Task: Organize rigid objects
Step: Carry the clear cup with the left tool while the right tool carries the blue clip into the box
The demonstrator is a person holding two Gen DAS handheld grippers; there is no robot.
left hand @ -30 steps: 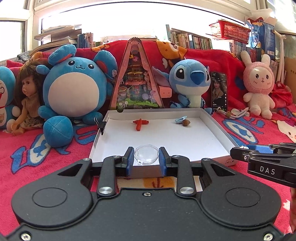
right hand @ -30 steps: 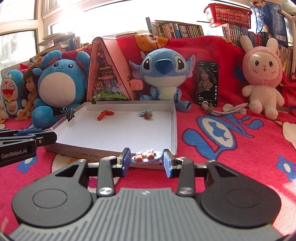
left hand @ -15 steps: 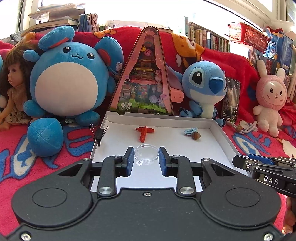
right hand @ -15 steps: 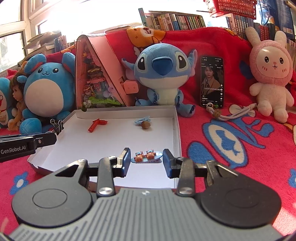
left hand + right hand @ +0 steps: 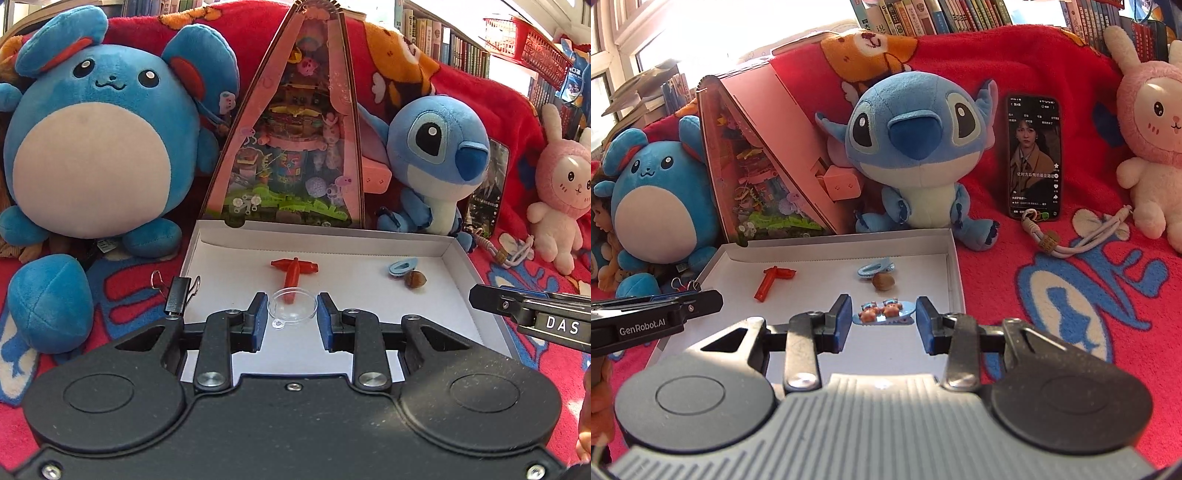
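Note:
My left gripper (image 5: 291, 314) is shut on a clear round plastic lid (image 5: 292, 307), held over the white cardboard tray (image 5: 454, 254). My right gripper (image 5: 882, 317) is shut on a blue hair clip with small bears (image 5: 884, 313), over the tray's right half (image 5: 955, 273). Inside the tray lie a red T-shaped plastic piece (image 5: 293, 269) (image 5: 772, 281), a light blue clip (image 5: 402, 266) (image 5: 873, 269) and a brown nut (image 5: 415, 278) (image 5: 882, 282). Each gripper shows at the edge of the other's view.
Plush toys stand behind the tray: a round blue one (image 5: 99, 147), a blue alien (image 5: 916, 147), a pink rabbit (image 5: 1148, 147). A pink triangular diorama box (image 5: 295, 147) and a phone (image 5: 1034, 158) lean on the red blanket. A binder clip (image 5: 177, 295) grips the tray's left wall.
Both grippers have moved forward over the tray with their objects still held. The tray, the red piece and the plush toys now look closer and larger.

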